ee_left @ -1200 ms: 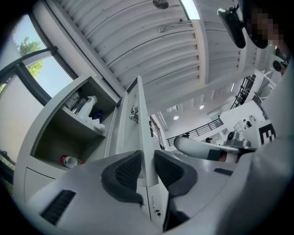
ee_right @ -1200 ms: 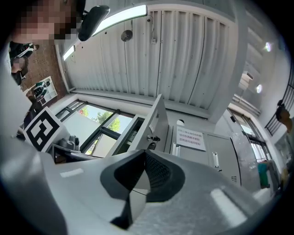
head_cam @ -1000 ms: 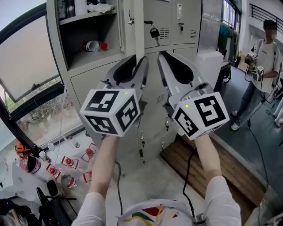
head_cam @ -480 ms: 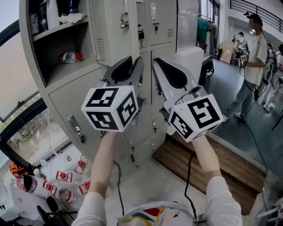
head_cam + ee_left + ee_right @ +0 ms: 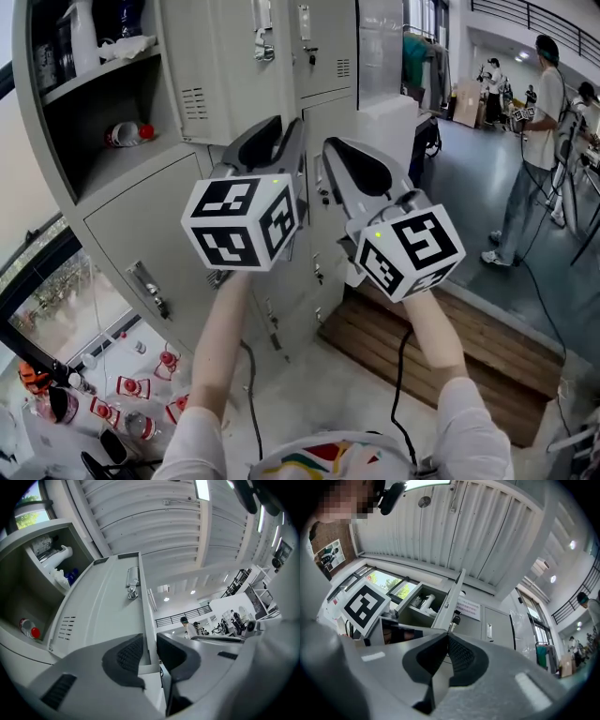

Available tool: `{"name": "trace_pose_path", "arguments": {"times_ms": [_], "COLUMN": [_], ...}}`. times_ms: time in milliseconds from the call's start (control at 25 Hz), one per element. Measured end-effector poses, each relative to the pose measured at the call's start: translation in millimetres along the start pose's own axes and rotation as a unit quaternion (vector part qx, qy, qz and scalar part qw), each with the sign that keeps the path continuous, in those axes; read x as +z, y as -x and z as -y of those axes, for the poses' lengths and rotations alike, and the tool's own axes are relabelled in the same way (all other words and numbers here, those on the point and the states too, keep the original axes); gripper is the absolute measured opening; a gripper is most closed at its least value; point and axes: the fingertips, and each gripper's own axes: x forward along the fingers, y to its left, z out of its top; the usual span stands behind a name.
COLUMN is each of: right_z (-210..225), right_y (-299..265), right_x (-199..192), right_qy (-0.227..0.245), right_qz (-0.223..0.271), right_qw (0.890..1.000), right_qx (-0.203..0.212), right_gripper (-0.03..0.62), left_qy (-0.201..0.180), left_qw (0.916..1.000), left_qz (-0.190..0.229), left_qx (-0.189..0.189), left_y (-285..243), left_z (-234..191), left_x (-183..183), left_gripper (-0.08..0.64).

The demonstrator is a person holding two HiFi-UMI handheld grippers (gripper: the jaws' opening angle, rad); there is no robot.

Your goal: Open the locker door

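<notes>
Already swung out from its cabinet, the locker door (image 5: 234, 75) stands at the upper middle of the head view, with its latch (image 5: 263, 36) near the top edge. The left tool (image 5: 289, 127) reaches up to the door's lower free corner. In the left gripper view its jaws straddle the door's edge, one pad on each side, having just been closing, and they clamp the metal. Beside the door, at the upper left, the open compartment (image 5: 89, 112) holds a bottle with a red cap (image 5: 125, 134) lying on its side. Just right of the left tool, the right tool (image 5: 330, 148) points up toward the lockers, its jaws pressed together with nothing between them. Lower right lies a wooden platform (image 5: 422, 347), and a person (image 5: 542, 141) stands at the far right.
</notes>
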Motion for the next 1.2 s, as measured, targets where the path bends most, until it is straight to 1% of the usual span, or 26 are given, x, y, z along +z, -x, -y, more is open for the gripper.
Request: {"name": "trace_pose_path", "arguments": {"times_ms": [160, 320, 560, 800, 1040, 1200], "right_z": [8.6, 20.3, 30.7, 39.1, 36.0, 30.8], "right_y": [0.8, 5.1, 7.1, 8.4, 7.1, 7.8], "right_x": [-6.4, -14.0, -26.2, -37.2, -38.3, -32.5], "right_qy": [-0.005, -0.011, -0.018, -0.029, -0.028, -0.027], "right_qz": [-0.005, -0.01, -0.021, -0.03, -0.028, -0.02], "right_qw": [1.0, 1.0, 0.999, 0.998, 0.999, 0.999], "right_qx": [-0.005, -0.017, -0.026, -0.037, -0.033, -0.027], "right_gripper": [0.003, 0.003, 0.003, 0.003, 0.003, 0.003], "left_qy": [0.001, 0.004, -0.001, -0.003, -0.001, -0.007], "left_qw": [1.0, 0.9998, 0.9998, 0.9998, 0.9998, 0.9999], "left_qz": [-0.009, -0.02, -0.021, -0.019, -0.019, -0.012], "left_qx": [-0.002, -0.004, 0.0, 0.0, -0.004, -0.001], "left_y": [-12.6, -25.2, -35.1, -39.7, -37.3, -30.4], "left_z": [-1.5, -2.2, -4.6, -5.1, -4.2, -3.0], "left_x": [-6.3, -15.1, -20.3, -22.1, -21.1, -13.2], "left_gripper": [0.089, 0.134, 0.152, 0.152, 0.152, 0.155]}}
